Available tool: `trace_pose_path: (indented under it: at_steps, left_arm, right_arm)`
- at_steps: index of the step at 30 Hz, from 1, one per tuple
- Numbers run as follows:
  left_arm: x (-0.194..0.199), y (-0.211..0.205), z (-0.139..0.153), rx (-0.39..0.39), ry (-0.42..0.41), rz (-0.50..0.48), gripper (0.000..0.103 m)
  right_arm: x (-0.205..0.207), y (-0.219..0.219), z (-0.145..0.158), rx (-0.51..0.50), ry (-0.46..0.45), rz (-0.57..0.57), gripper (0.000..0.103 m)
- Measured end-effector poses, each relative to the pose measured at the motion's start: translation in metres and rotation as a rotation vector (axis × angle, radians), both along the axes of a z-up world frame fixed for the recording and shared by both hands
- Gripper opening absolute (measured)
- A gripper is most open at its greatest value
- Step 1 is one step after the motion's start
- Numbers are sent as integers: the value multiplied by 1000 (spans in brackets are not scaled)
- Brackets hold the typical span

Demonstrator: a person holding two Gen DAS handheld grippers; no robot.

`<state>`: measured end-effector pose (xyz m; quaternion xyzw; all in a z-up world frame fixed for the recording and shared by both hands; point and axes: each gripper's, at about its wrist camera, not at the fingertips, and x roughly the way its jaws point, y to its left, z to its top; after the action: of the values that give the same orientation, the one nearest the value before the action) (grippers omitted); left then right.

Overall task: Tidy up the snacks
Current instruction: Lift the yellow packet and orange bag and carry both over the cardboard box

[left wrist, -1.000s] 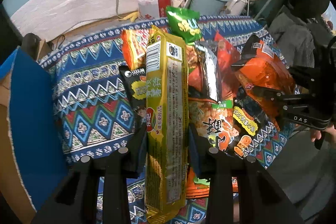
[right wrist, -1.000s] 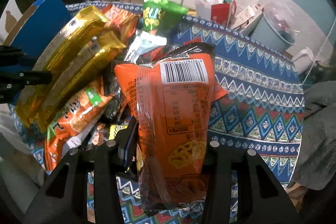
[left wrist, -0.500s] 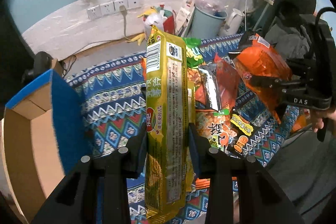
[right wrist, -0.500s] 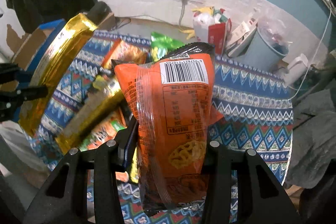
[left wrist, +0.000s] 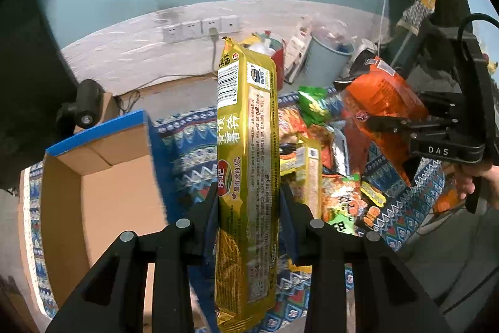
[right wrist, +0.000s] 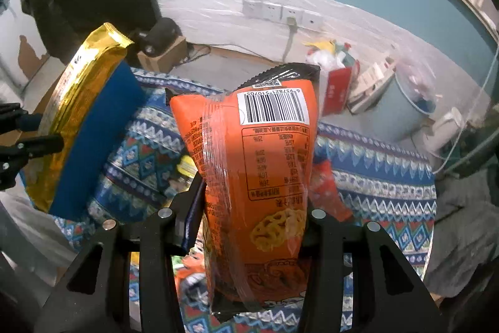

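Both tools have risen since a second ago, lifting their packets clear of the heap so that more wall and floor now show behind them, and the open box has swung into the left view. Nearest in that view, the left tool (left wrist: 249,208) is clamped narrow on the long gold biscuit packet (left wrist: 248,145), gripped across its lower third with its long axis running straight away from the fingers, barcode end farthest out. Just to the left of it and lower lies the cardboard box (left wrist: 103,177) with its blue-faced flap standing between packet and hollow; that is the relation the coming move seems to turn on, since the packet would have to clear that flap and probably tip lengthwise to lie along the box floor. In the right view the right tool (right wrist: 255,208) holds the orange snack bag (right wrist: 265,152) upright across its lower half, jaws pressed into the soft film. This bag hangs well to the right of the box, with the gold packet between them, so the left hand is the nearer to the box and likely goes first. Below and beyond both tools the remaining snacks (left wrist: 336,177) lie piled on the patterned cloth of the table (right wrist: 374,186). Farther off stand a pale bucket (right wrist: 402,111) on the floor and wall sockets (left wrist: 199,27).
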<state>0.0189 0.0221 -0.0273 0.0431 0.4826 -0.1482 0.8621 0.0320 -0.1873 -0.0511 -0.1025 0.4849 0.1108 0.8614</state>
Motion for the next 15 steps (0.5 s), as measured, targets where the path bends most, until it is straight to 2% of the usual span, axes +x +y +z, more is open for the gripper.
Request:
trace_pose_path:
  at_steps: [15]
  left_arm:
    - [-2,75,7,1,-29,134,36]
  right_arm:
    - [26,94,18,23,-15,131,44]
